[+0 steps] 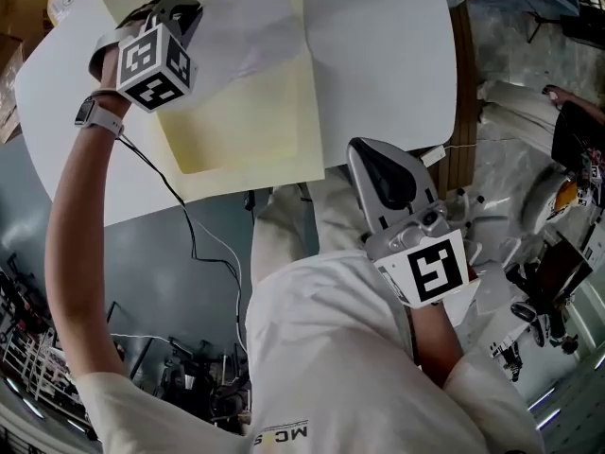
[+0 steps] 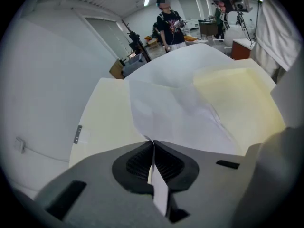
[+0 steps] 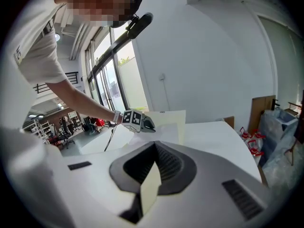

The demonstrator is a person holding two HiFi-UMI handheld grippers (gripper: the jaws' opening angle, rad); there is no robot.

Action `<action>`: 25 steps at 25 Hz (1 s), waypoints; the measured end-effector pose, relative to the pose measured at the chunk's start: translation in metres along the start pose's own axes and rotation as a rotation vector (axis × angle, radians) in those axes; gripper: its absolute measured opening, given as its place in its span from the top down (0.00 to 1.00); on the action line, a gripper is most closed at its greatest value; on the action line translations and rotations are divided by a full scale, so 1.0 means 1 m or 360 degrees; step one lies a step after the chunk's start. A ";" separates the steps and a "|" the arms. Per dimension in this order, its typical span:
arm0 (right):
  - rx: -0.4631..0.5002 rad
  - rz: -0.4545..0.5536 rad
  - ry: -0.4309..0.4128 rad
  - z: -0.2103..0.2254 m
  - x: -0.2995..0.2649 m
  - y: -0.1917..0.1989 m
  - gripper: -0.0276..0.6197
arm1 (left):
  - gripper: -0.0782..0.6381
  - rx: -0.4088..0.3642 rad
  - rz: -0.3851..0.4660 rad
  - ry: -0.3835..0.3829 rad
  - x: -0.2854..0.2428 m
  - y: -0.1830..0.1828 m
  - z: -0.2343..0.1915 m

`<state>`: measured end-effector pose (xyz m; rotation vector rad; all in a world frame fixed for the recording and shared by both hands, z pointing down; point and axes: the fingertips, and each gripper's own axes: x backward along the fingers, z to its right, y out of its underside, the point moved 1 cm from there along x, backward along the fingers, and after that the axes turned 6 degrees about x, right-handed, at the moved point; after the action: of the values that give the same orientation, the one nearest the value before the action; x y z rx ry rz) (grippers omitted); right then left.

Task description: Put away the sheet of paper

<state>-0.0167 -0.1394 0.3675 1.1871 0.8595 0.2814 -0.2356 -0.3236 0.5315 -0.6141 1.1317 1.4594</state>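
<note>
Jaws pinched shut on an edge of the thin white sheet of paper [image 1: 250, 26], the left gripper [image 1: 178, 15] holds it over the open pale-yellow card folder [image 1: 255, 130] on the white surface [image 1: 378, 55], so the next move, I judge, is laying it flat inside, while the right gripper [image 1: 371, 164] waits off the near edge, jaws closed on nothing.

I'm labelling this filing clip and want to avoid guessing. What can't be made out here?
Head view: the far end of the yellow folder, cut off by the top edge.
Head view: where the left gripper pinches the sheet of paper, hidden behind its own body.
Left gripper view: the small grey tab on the yellow folder, too small to read.
</note>
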 end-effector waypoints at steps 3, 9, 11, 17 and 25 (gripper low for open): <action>-0.0001 -0.0012 -0.0007 -0.012 0.001 0.001 0.93 | 0.86 -0.0131 0.0092 -0.0009 0.006 0.000 0.001; -0.0027 -0.0035 -0.0019 -0.004 0.008 0.012 0.93 | 0.86 -0.0197 0.0100 0.0054 -0.002 -0.010 0.010; -0.0031 -0.0040 -0.0025 -0.005 0.009 0.014 0.93 | 0.86 -0.0231 0.0090 0.0072 -0.003 -0.007 0.018; -0.0030 -0.0051 -0.0034 -0.012 0.012 0.017 0.93 | 0.86 -0.0421 0.0100 0.0095 0.002 0.001 0.031; -0.0030 -0.0077 -0.0041 -0.020 0.014 0.034 0.93 | 0.86 -0.0685 0.0132 0.0103 0.007 0.022 0.038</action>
<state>-0.0139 -0.1042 0.3898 1.1488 0.8604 0.2339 -0.2495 -0.2842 0.5473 -0.9250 0.9026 1.7835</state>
